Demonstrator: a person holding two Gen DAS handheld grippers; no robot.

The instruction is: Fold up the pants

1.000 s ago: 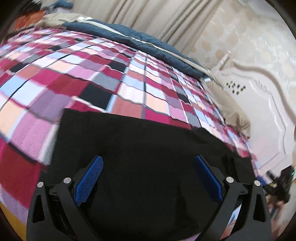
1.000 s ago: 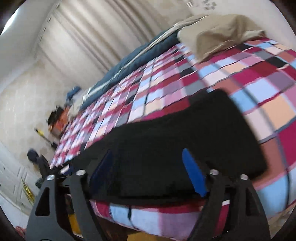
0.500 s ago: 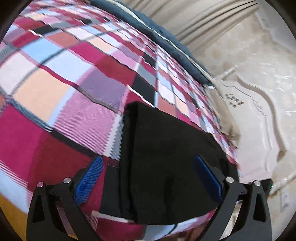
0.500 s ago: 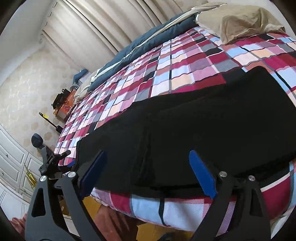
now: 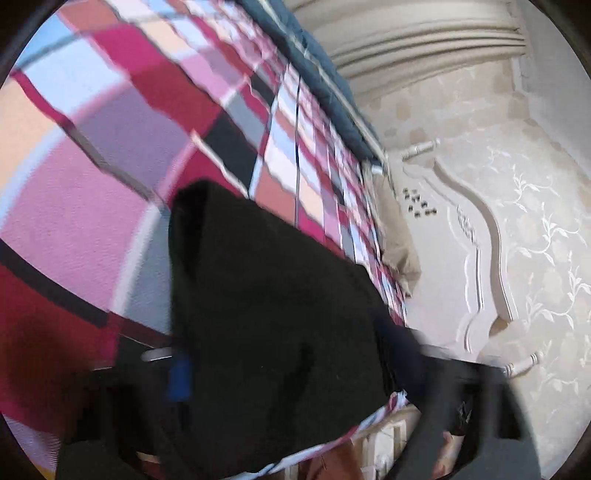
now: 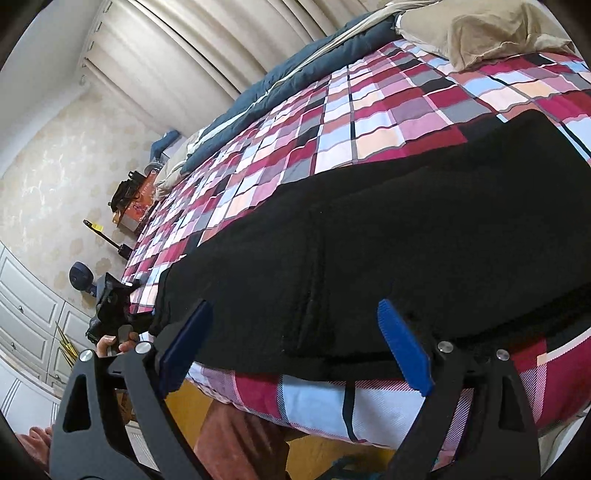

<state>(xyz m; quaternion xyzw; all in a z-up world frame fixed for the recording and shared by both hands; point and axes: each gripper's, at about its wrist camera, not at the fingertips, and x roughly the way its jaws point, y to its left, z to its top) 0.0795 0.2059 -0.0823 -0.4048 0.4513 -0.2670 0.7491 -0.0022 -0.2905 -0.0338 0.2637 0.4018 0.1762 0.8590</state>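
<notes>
- Two views: only my right one shows the pants [image 6: 369,236] full length.
- My right gripper [image 6: 295,350] stands wide, empty.
- My left gripper [image 5: 291,373] is closing around the pants' end; blurred.
- No readable writing.

Both wrist views near bed edge [image 6: 332,402], sharing pants [image 5: 273,317].

One pair of black fabric pants [image 6: 388,236] lies along the near edge of one bed covered by a red, pink and blue checked sheet [image 6: 332,122]. One dark blue quilt [image 6: 280,85] runs along the bed's far edge, and one beige pillow [image 6: 480,33] sits at its far right corner. Two black claws with blue pads appear: the left claw [image 5: 280,373] and the right claw [image 6: 295,350].
</notes>
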